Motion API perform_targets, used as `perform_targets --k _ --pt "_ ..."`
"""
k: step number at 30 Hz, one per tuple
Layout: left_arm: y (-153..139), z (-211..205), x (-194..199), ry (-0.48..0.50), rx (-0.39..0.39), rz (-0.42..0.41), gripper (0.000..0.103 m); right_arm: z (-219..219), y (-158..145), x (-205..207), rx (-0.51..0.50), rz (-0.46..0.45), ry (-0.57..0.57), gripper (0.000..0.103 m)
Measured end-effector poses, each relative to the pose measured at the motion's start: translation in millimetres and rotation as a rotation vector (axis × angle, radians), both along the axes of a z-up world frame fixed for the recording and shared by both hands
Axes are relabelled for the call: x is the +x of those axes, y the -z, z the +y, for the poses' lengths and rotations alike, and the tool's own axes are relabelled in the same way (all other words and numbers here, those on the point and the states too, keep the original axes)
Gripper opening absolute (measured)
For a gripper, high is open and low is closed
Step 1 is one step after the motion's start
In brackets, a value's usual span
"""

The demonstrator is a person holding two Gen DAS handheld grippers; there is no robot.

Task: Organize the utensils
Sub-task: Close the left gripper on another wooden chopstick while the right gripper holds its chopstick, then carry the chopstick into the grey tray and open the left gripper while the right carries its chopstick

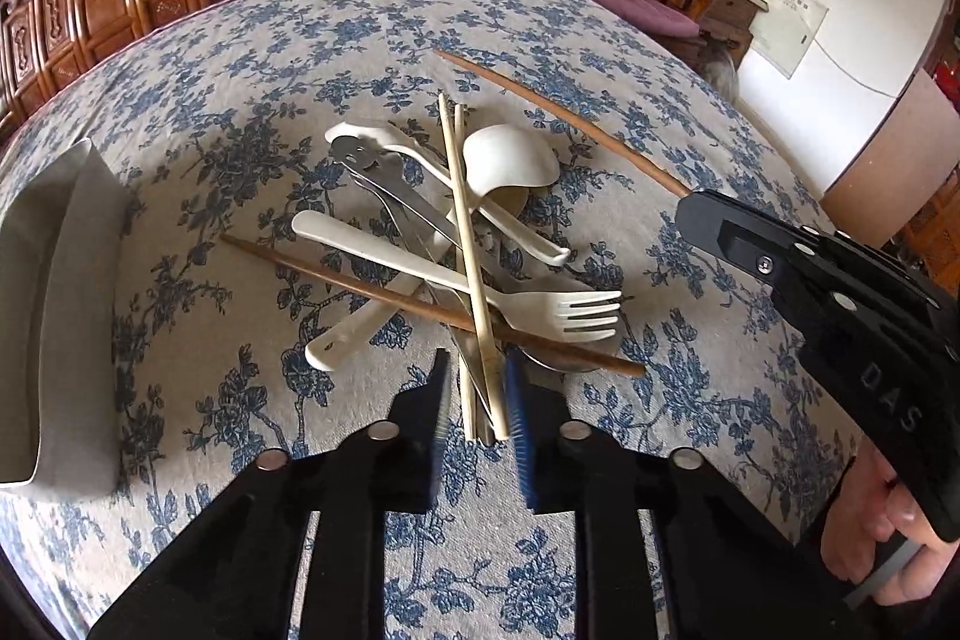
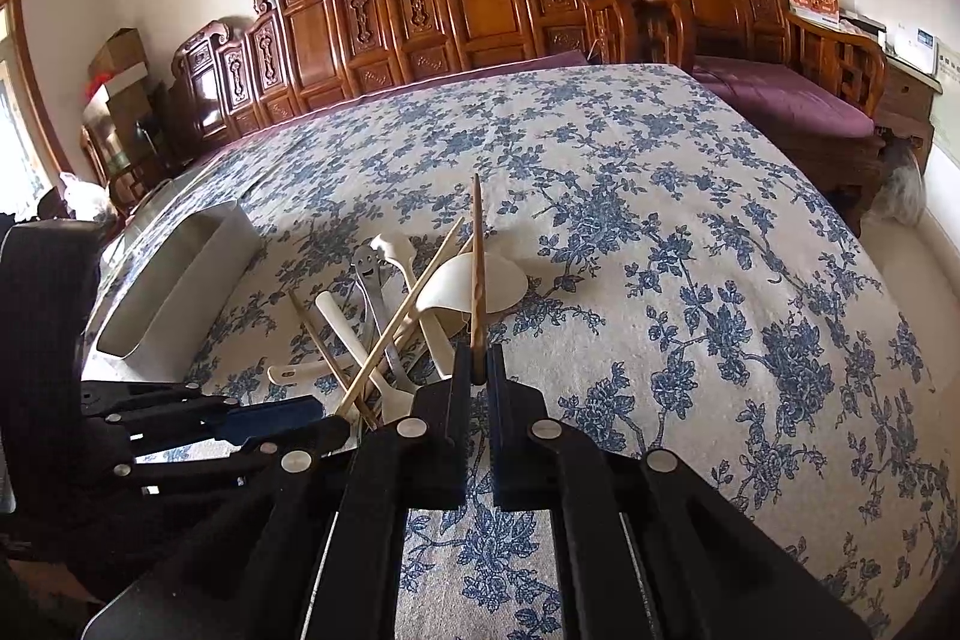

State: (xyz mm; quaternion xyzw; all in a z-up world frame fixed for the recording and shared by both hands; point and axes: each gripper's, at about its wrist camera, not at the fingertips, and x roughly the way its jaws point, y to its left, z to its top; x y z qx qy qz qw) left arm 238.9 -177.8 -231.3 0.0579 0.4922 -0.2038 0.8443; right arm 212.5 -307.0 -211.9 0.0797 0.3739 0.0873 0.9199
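Gripping dark brown chopstick (image 2: 477, 274) | right claw (image 2: 478, 370) | slim, tapered

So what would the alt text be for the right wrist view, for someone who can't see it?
The right gripper pinches a brown chopstick that points up and away over a floral tablecloth. To its left lies a pile of utensils, with the left gripper and a grey tray beyond.
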Motion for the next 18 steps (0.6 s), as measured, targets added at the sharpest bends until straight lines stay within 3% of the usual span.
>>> perform_targets --k 3,18 --pt "-1 2 0 0.001 -0.004 0.000 0.005 0 1 0 0.000 0.001 -0.001 0.006" --pt "-23 18 -19 0.005 0.011 -0.062 0.004 7 -2 -5 -0.014 -0.018 -0.012 0.006"
